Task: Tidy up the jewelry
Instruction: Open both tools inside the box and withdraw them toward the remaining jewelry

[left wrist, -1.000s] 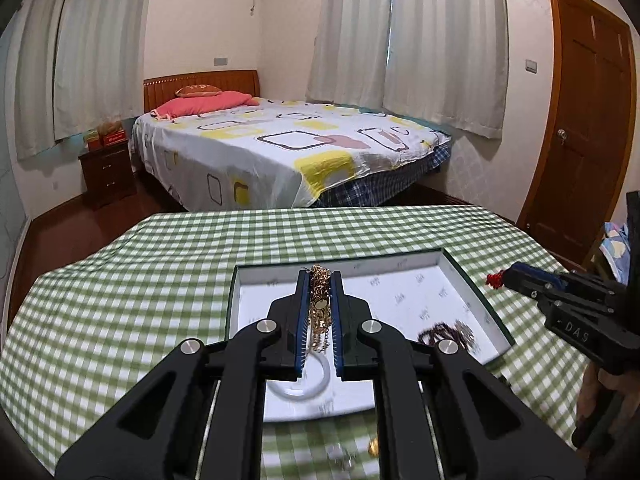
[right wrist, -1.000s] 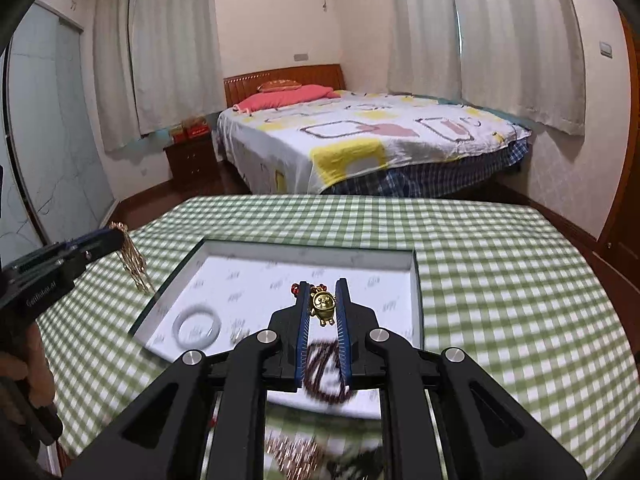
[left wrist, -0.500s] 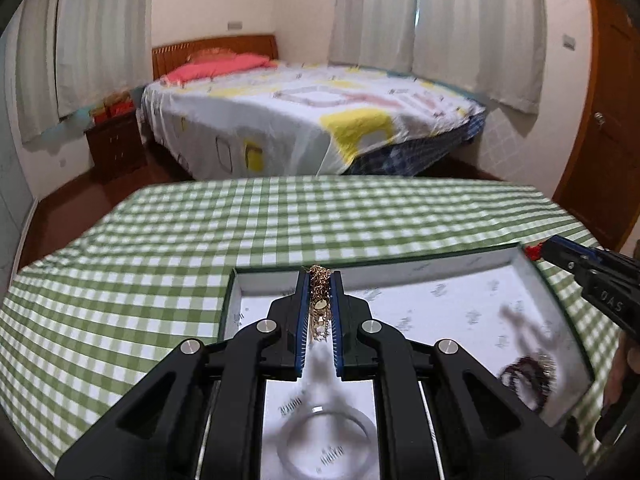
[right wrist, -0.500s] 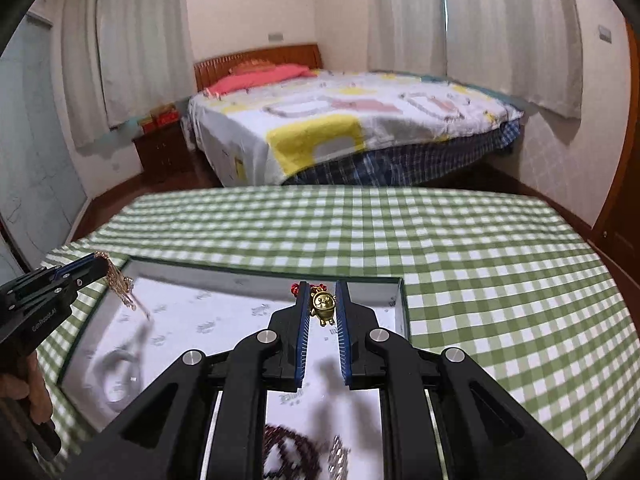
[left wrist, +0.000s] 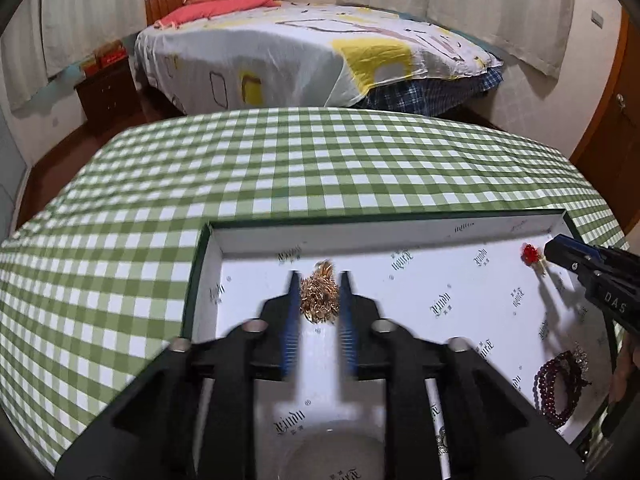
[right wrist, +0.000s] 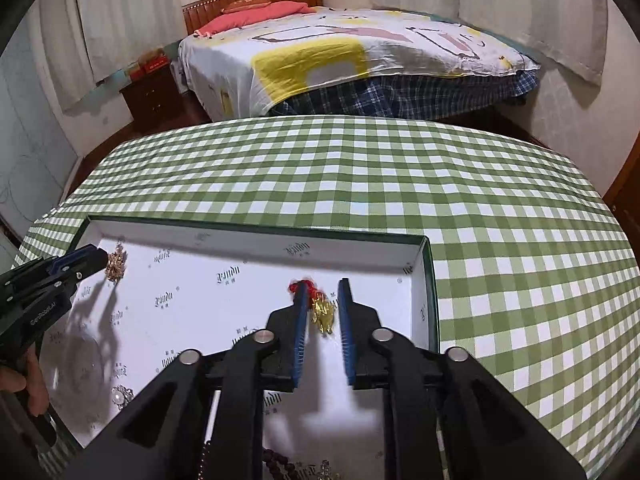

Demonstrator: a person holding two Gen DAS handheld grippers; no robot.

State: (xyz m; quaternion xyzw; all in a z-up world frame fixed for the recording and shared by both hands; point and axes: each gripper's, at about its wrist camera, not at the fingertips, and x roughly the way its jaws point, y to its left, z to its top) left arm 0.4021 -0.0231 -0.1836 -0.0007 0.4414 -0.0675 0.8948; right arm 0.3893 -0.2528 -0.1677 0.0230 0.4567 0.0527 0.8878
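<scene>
Left wrist view, left gripper jaws just parted around bunched gold chain, glossy white tray, right gripper likewise around gold charm

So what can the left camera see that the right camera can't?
Only the left wrist view shows the wooden door and the whole dark red bead bracelet. Only the right wrist view shows the pearl brooch and a hand. Both show the white tray, the gold chain, the gold charm and the bed.
</scene>
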